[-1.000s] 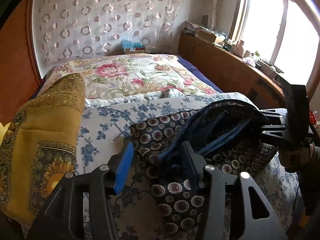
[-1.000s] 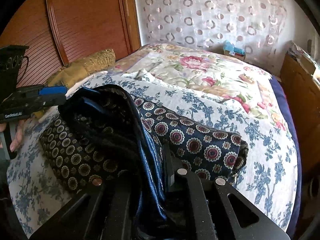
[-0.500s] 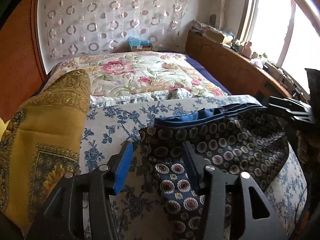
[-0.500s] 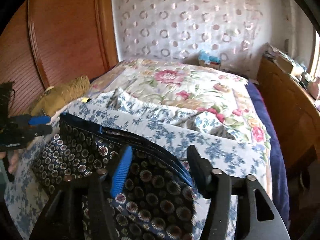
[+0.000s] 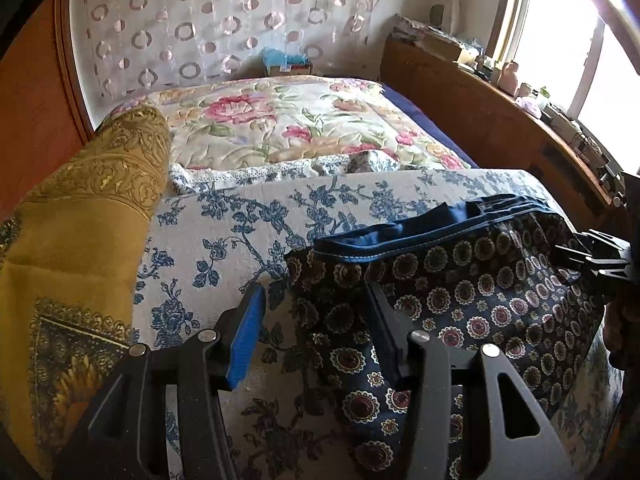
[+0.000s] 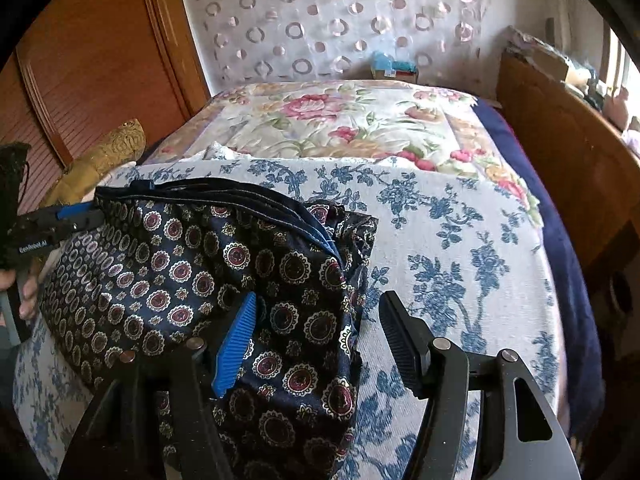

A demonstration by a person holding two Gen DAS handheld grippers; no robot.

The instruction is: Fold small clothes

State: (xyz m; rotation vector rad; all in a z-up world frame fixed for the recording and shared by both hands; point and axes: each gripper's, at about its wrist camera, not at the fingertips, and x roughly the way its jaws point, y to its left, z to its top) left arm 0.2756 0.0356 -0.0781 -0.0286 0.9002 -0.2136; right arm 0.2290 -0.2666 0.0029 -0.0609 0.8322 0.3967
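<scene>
A dark navy garment with round medallion print (image 5: 460,296) lies folded flat on the blue-flowered white bedspread (image 5: 240,232); its plain blue waistband (image 5: 400,236) faces the far side. It also shows in the right wrist view (image 6: 208,264). My left gripper (image 5: 316,320) is open, jaws wide, over the garment's left edge. My right gripper (image 6: 320,332) is open over the garment's right edge; it shows at the right border of the left wrist view (image 5: 600,260).
A mustard yellow patterned cloth (image 5: 80,240) lies at the left of the bed. A pink-flowered quilt (image 5: 280,124) covers the far half. A wooden shelf with small items (image 5: 520,120) runs along the right under the window. Wooden wardrobe doors (image 6: 80,80) stand at left.
The right gripper has let go of the garment and opened. The lifted fold has come down, so the garment now lies flat. Both grippers have drawn back slightly.
</scene>
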